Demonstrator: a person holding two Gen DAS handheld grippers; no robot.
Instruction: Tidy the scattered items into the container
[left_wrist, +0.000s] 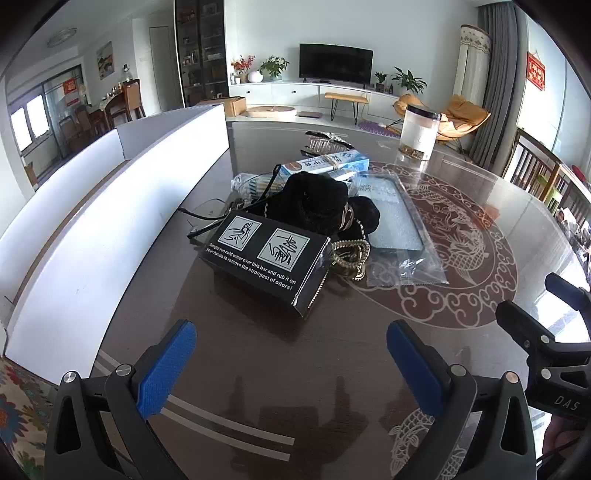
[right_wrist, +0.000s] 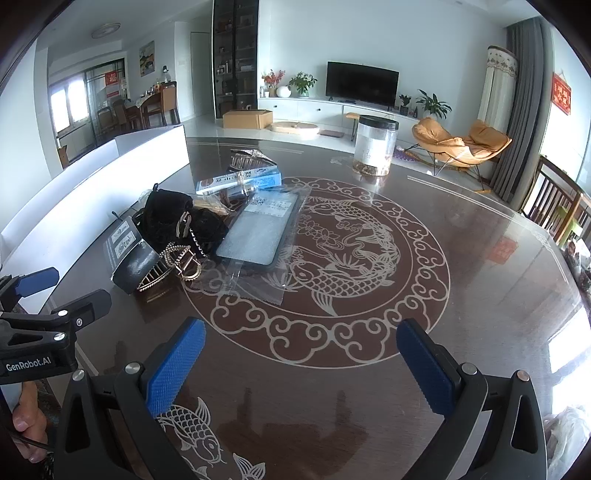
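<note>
The pile's underside is hard to read — a clear bag and dark cables vanish beneath the black cloth (left_wrist: 317, 203). The black box (left_wrist: 264, 258) lies just ahead of my left gripper (left_wrist: 291, 365), beside the white container (left_wrist: 110, 221). My right gripper (right_wrist: 301, 363) hovers over bare table (right_wrist: 480, 258) — both stand wide apart, holding and touching nothing.

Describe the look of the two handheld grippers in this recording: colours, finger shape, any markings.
Both grippers are black plastic with angular, cut-out finger arms, silver round pivot bolts and blue cross-hatched pads. The left gripper shows white "GenRobot.AI" lettering on its side in the right wrist view; the right gripper shows "DAS" in the left wrist view. A thin dark cable hangs below the left one.
</note>
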